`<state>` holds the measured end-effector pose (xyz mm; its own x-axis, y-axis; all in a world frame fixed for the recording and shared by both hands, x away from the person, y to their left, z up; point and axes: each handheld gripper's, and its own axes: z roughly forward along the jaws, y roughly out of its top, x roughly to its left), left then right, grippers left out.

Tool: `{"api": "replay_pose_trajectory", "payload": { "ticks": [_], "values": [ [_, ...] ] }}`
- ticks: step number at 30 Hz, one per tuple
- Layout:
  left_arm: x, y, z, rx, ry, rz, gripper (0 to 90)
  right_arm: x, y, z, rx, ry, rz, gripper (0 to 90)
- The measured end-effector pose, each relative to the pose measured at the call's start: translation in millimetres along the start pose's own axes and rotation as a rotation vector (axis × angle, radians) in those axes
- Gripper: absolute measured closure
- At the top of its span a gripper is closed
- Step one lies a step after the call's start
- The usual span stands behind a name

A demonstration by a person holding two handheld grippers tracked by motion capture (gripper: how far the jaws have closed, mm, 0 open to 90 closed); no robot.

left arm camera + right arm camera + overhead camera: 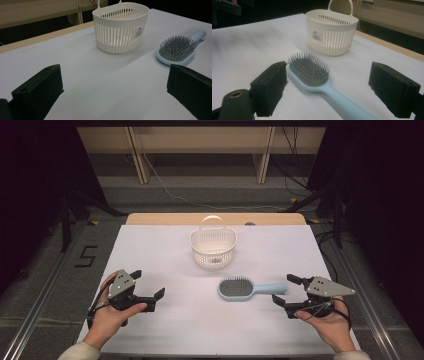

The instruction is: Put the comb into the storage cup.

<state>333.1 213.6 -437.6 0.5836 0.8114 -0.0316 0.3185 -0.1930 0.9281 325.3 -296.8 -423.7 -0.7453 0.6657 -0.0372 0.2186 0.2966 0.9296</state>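
High view: nothing picked up yet, hairbrush on the table.
At near left the left gripper (148, 286) rests with jaws spread and nothing between them; the white slatted basket (213, 251) at far centre appears to hold nothing but a label; the blue hairbrush (250, 288) lies bristles-up just near of it, handle pointing right; the right gripper (286, 290), jaws spread, sits at the handle's tip, seemingly about to grasp.
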Motion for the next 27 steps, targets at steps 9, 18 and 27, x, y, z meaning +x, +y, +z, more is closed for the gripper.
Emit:
{"api": "replay_pose_trajectory", "payload": {
  "ticks": [9, 18, 27],
  "values": [
    [-0.3, -1.5, 0.3, 0.023, -0.003, -0.005, 0.0, -6.3, -4.8, -2.7, 0.025, -0.034, 0.009, 15.9],
    [0.6, -3.4, 0.5, 0.041, -0.006, -0.006, 0.0, -8.9, -5.7, 0.6, 0.053, -0.048, 0.000, 17.3],
    [-0.8, -4.1, 1.1, 0.049, -0.010, -0.002, 0.2, -28.8, 4.3, 11.7, 0.138, -0.122, -0.021, 58.5]
  ]
}}
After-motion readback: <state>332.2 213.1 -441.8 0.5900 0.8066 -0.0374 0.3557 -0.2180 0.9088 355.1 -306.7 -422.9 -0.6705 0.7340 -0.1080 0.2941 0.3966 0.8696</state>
